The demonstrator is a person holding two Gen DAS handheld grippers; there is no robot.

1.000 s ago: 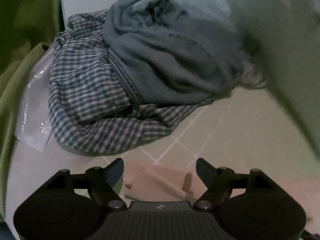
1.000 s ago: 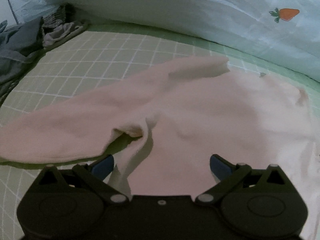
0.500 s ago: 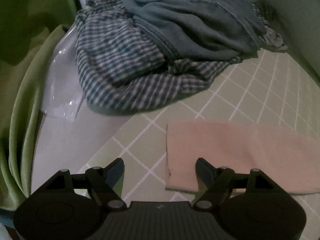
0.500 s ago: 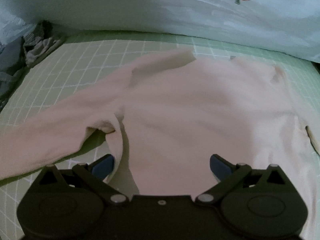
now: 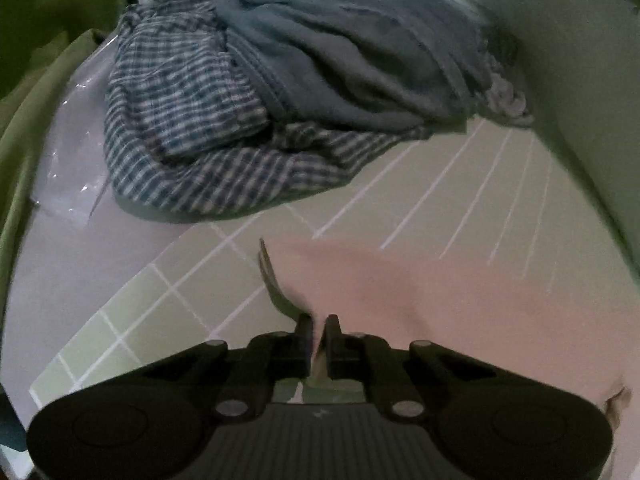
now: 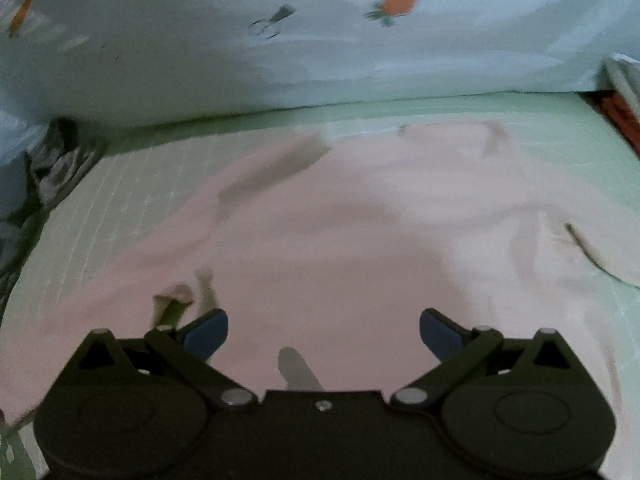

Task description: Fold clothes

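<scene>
A pale pink long-sleeved top lies spread flat on a green grid mat. In the left wrist view its sleeve runs off to the right, and my left gripper is shut on the sleeve's cuff end, lifting it a little. My right gripper is open and empty, low over the lower body of the top, its blue-padded fingers spread wide.
A heap of clothes, a blue-and-white checked shirt under a grey-blue garment, sits at the mat's far left corner. Clear plastic and green fabric lie beside it. A pale carrot-print quilt borders the mat's back.
My left gripper has come down onto the sleeve's cuff and closed on it; it was open before. My right gripper has moved forward and right over the top, still open.
</scene>
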